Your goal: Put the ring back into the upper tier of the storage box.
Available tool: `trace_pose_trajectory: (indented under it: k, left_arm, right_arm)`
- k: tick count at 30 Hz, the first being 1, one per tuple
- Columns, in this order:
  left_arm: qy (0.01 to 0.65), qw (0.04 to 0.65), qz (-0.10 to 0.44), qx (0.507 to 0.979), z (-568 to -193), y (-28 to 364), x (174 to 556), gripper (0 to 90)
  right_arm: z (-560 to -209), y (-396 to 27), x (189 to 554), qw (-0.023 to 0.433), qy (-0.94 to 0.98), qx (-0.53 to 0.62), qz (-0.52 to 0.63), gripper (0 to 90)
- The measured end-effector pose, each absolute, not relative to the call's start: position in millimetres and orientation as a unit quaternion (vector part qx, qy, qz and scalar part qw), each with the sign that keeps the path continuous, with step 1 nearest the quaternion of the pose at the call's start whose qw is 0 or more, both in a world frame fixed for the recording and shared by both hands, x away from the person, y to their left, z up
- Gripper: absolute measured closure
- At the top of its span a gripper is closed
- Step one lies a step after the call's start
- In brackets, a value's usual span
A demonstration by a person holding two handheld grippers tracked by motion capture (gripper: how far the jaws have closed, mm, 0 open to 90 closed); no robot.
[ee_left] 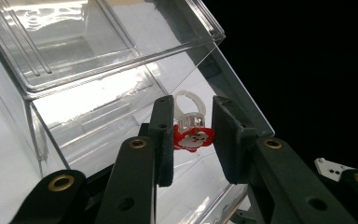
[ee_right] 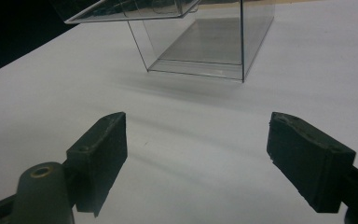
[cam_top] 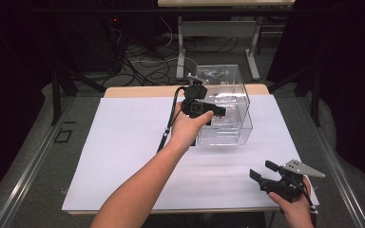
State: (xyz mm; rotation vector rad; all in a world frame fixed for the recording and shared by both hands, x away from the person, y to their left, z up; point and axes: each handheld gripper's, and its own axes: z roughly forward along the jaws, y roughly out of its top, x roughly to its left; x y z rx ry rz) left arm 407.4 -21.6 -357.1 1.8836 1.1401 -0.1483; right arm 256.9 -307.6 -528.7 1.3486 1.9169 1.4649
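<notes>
Left gripper (ee_left: 192, 135): jaws closed on a ring (ee_left: 190, 127), clear plastic band upward, red-and-white charm below; both pads press its sides. Held raised against the clear box (ee_left: 121, 84), at the box's near upper edge in the high view, where the left gripper (cam_top: 204, 110) sits in the hand (cam_top: 186, 127) with its cable trailing down toward the paper.

Right gripper (ee_right: 196, 158): jaws wide apart, nothing between them; white paper (ee_right: 177, 121) beneath. In the high view the right gripper (cam_top: 262, 172) rests low at the paper's near right corner, grey plate on top, well apart from the box.

Box (cam_top: 223, 107): transparent, stands on the paper at the far middle of the table (cam_top: 138, 91); a clear inner tray shows near its top.
</notes>
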Motion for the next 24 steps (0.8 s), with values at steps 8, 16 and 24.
trace_pose_trajectory:
  k: [8, 16, 24]
  left_arm:
    - [0.458, 0.452, -0.062, 0.763, -357.3, -23.5, 408.2, 69.2]
    - [0.457, 0.456, -0.06, 0.761, -355.2, -22.6, 405.7, 63.7]
    - [0.453, 0.464, -0.06, 0.759, -353.1, -20.2, 403.7, 55.7]
  right_arm:
    - [-528.8, -308.9, 257.2, 0.186, 0.683, 0.48, 0.518, 19.7]
    - [-530.5, -310.5, 258.4, 0.189, 0.683, 0.48, 0.517, 19.7]
    - [-531.0, -310.6, 258.7, 0.188, 0.679, 0.484, 0.519, 19.7]
